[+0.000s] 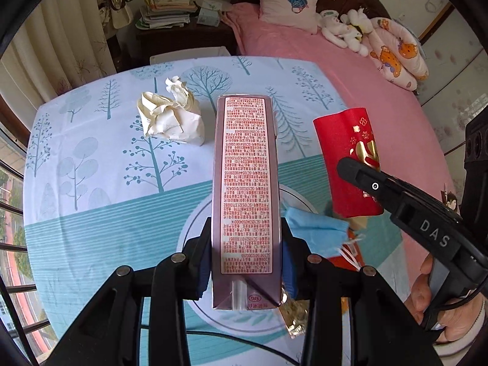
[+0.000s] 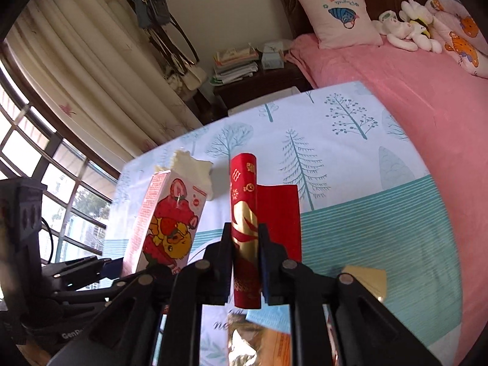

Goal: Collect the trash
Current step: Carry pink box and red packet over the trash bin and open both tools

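Red envelope pinched in right tool, carton in left tool.

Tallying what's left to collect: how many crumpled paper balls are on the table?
1: the crumpled paper on the far left of the table, past the milk carton. Others may be hidden.

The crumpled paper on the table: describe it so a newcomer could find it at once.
Start at the table with the tree-print cloth beside the pink bed. Toward its far side lies the crumpled paper. It alone is cream-white, wadded and unheld; the milk carton and red envelope sit in grippers.
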{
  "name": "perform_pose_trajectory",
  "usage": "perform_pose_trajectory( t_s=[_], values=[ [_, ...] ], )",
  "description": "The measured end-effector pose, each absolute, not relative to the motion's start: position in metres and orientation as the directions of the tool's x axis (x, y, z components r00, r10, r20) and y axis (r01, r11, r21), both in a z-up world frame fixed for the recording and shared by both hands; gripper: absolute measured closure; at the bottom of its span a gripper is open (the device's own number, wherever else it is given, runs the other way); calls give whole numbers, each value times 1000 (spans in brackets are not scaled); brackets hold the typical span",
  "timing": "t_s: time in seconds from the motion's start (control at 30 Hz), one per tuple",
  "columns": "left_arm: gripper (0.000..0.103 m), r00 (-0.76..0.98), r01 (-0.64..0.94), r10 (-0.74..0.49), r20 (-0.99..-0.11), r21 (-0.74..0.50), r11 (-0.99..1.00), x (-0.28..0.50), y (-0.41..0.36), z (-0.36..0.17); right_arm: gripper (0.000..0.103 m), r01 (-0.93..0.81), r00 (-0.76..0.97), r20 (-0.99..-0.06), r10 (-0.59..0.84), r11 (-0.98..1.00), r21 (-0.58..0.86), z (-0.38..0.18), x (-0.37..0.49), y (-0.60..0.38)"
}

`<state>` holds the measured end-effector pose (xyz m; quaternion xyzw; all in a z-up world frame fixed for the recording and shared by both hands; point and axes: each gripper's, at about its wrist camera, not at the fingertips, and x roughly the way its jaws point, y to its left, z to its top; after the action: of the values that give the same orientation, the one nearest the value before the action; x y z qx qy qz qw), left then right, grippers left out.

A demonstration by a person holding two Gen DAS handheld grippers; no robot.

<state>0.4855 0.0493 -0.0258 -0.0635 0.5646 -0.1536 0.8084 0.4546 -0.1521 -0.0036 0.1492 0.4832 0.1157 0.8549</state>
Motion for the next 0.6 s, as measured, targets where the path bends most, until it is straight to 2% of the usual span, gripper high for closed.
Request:
perform_pose_trajectory(
  t_s=[0.23, 0.6],
  values=[
    [67, 365, 183, -323, -873, -273, 945, 420, 47, 12, 89, -128, 530, -739, 416, 901, 415, 38, 387, -154],
    [67, 432, 164, -271, -860, -221, 961, 273, 30, 40, 89, -220, 497, -728, 472, 880, 420, 54, 260, -166]
  ],
)
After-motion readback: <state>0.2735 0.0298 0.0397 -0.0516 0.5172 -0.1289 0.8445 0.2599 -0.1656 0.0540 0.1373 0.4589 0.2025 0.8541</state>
